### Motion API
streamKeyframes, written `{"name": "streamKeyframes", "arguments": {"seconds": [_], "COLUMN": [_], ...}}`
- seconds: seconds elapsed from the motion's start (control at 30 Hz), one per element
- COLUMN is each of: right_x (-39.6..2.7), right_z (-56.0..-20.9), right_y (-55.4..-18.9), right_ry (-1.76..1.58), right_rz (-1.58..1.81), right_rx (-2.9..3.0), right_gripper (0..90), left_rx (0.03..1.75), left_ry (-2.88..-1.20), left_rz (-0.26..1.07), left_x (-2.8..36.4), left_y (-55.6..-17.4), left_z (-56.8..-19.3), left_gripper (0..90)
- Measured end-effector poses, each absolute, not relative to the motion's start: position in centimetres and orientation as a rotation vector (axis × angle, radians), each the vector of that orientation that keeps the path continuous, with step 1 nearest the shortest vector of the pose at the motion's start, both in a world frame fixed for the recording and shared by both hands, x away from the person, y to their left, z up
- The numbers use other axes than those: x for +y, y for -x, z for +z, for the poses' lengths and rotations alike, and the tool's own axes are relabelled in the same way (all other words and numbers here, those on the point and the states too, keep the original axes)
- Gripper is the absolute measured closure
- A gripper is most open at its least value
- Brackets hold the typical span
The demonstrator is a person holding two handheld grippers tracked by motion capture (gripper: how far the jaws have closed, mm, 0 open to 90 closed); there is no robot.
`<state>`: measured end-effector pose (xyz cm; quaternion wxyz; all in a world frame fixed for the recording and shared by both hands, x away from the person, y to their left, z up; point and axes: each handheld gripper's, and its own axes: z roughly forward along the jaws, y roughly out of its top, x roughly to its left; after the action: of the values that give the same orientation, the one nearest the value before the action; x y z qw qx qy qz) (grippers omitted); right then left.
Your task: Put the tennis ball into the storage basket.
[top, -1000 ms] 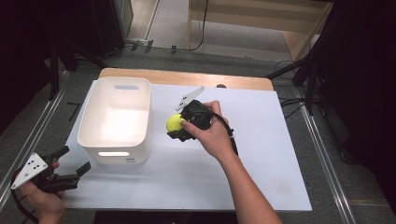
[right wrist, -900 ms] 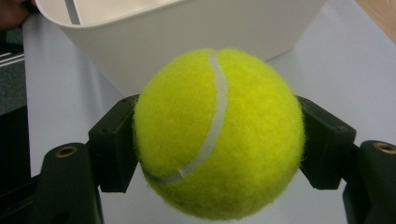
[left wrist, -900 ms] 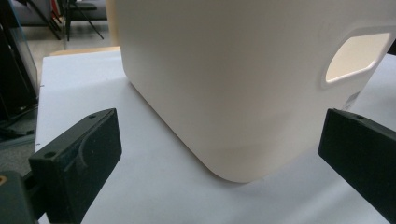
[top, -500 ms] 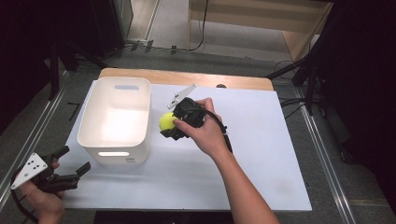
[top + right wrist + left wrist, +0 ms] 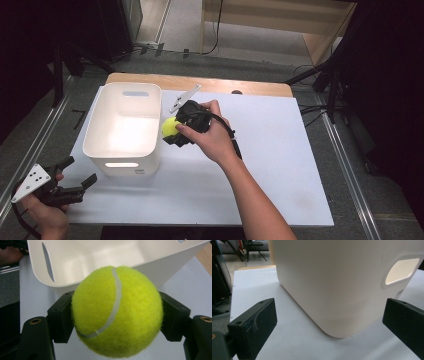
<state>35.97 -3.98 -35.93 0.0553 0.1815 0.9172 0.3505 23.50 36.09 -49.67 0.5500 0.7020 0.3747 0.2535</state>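
Note:
A yellow tennis ball is clamped between the jaws of my right gripper, held in the air just right of the white bin's right rim. In the right gripper view the bin's empty inside lies right behind the ball. My left gripper rests at the table's front left corner, open, with nothing between its jaws, facing the bin's near wall and handle slot.
The white table sheet spreads wide to the right and front of the bin. A wooden strip runs along the far edge. Dark stands and cables border the table on both sides.
My right gripper has carried the tennis ball leftward, from the table's middle to right beside the bin's rim. The left gripper has stayed where it was.

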Motion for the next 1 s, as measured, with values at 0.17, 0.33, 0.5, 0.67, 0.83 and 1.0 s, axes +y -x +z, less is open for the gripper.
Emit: {"name": "streamKeyframes", "arguments": {"seconds": [0.17, 0.33, 0.5, 0.67, 0.83, 1.0], "right_x": [-3.3, -2.6, -1.9, -1.2, -0.4, 0.4], "right_z": [-35.5, -35.3, -35.1, -34.7, -34.4, -34.4], "right_y": [-36.1, -36.3, -36.5, -36.5, -36.5, -36.6], "right_ry": [-0.536, -0.527, -0.497, -0.495, -0.471, -0.452], "right_rz": [1.062, 1.066, 1.077, 1.077, 1.075, 1.078], "right_rx": [2.787, 2.794, 2.791, 2.794, 2.799, 2.805], "right_gripper": [23.8, 23.8, 23.8, 23.9, 23.8, 23.8], "left_rx": [0.886, 0.886, 0.884, 0.882, 0.882, 0.882], "left_ry": [-1.662, -1.661, -1.660, -1.660, -1.660, -1.660], "left_rz": [0.600, 0.599, 0.598, 0.596, 0.595, 0.594], "left_x": [36.1, 36.1, 36.1, 36.1, 36.1, 36.1], "left_y": [-23.5, -23.5, -23.5, -23.5, -23.5, -23.5], "left_z": [-49.7, -49.7, -49.7, -49.7, -49.7, -49.7], "left_gripper": [0.0, 0.0, 0.0, 0.0, 0.0, 0.0]}}
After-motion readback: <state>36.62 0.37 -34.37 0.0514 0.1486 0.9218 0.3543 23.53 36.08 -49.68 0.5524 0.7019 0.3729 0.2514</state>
